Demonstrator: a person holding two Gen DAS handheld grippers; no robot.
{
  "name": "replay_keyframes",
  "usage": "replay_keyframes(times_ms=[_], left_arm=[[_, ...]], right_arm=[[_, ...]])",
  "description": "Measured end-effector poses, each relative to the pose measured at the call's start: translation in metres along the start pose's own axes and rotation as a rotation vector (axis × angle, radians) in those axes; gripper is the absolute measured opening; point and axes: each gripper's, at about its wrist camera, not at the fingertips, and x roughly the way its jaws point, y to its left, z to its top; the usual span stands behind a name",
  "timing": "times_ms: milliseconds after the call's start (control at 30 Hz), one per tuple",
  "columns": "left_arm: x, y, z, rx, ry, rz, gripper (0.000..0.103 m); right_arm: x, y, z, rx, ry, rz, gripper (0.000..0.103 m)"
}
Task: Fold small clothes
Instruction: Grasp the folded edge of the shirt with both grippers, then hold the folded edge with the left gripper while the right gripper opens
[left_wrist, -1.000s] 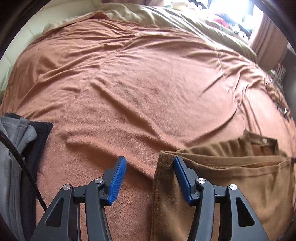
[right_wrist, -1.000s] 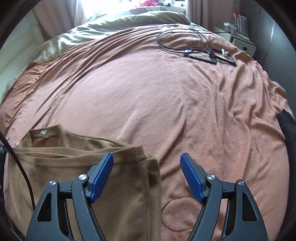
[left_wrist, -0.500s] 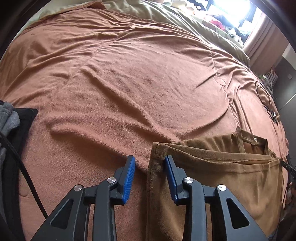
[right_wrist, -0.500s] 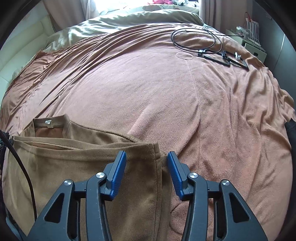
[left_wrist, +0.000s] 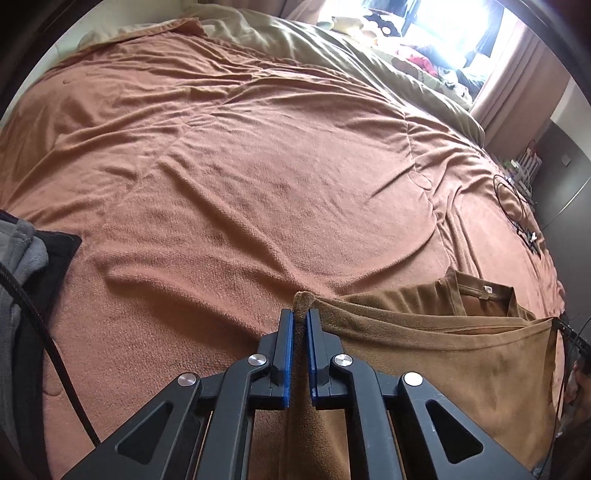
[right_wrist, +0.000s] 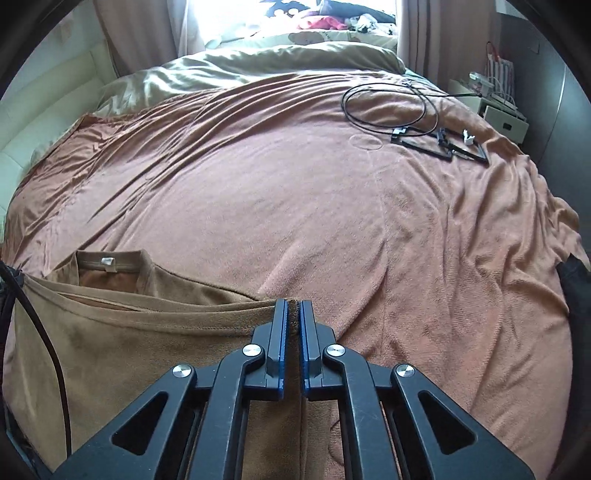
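The left gripper (left_wrist: 300, 316) is pinched narrow on one corner of the brown shirt (left_wrist: 443, 354), a tuft of cloth poking up between its blue pads (left_wrist: 287, 347). The right gripper (right_wrist: 293, 308) is clamped just as narrowly on the opposite corner of the shirt (right_wrist: 147, 332). The shirt lies on the bed's orange blanket (right_wrist: 295, 206), collar away from the grippers.

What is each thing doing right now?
Shirt: partly folded, both corners pinched.
Left gripper: shut on shirt.
Right gripper: shut on shirt.
Blanket: spread out, wrinkled.
Cable: looped on blanket.
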Motion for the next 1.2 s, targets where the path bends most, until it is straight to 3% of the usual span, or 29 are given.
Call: replay_keyframes(times_ms=[267,433,867,1200], left_arm=[[-0.037,-0.017,0.010,0.042,-0.086,-0.008,0.007],[-0.039,-0.026,0.024,0.055,-0.103,-0.009,0.007],[0.008,-0.031,0.055,0.059,-0.058,0.042,0.007],[0.045,-0.028,0.068,0.059,-0.016,0.078,0.006]], right_arm=[[-0.030,-0.007,-0.008,0.017,-0.066,-0.014,0.002],[-0.035,-0.012,0.000,0.020,-0.082,-0.028,0.002],[0.014,-0.012,0.030,0.030,-0.010,-0.032,0.002],[0.050,-0.007,0.046,0.009,0.031,-0.083,0.002]])
